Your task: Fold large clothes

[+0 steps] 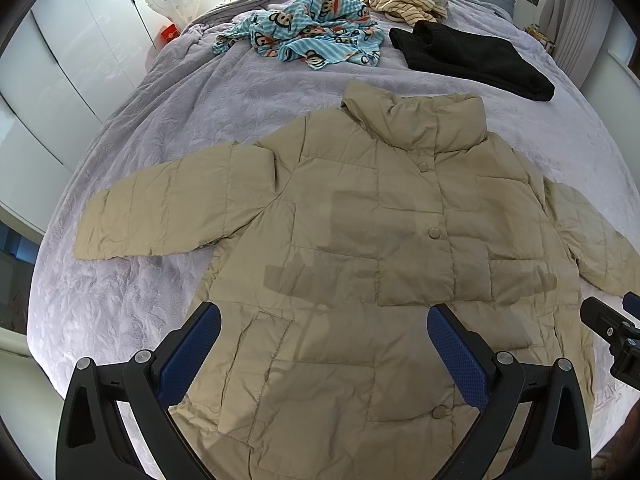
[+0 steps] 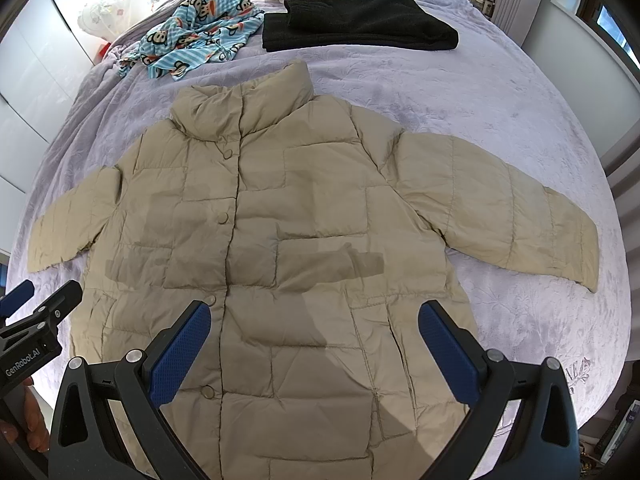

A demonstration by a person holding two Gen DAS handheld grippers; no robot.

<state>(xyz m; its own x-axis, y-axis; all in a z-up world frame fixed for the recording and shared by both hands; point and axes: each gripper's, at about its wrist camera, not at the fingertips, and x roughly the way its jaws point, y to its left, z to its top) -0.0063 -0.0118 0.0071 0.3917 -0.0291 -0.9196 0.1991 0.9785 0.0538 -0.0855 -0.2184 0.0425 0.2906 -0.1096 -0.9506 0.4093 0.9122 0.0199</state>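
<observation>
In the left wrist view, the beige padded jacket (image 1: 380, 248) lies flat and face up on the lavender bedspread (image 1: 160, 128), snapped closed, collar away from the camera, both sleeves spread outward; no fold shows yet. The left gripper (image 1: 324, 356) hovers over the hem, its 2 blue pads wide apart and holding nothing. A folded black garment (image 1: 472, 60) sits beyond the collar (perhaps already done), beside a crumpled monkey-print cloth (image 1: 308, 36). In the right wrist view, the right gripper (image 2: 314, 352) hangs likewise above the lower front, fingers spread wide and empty. I judge the jacket's folding not yet begun: sleeves, then body, remain.
</observation>
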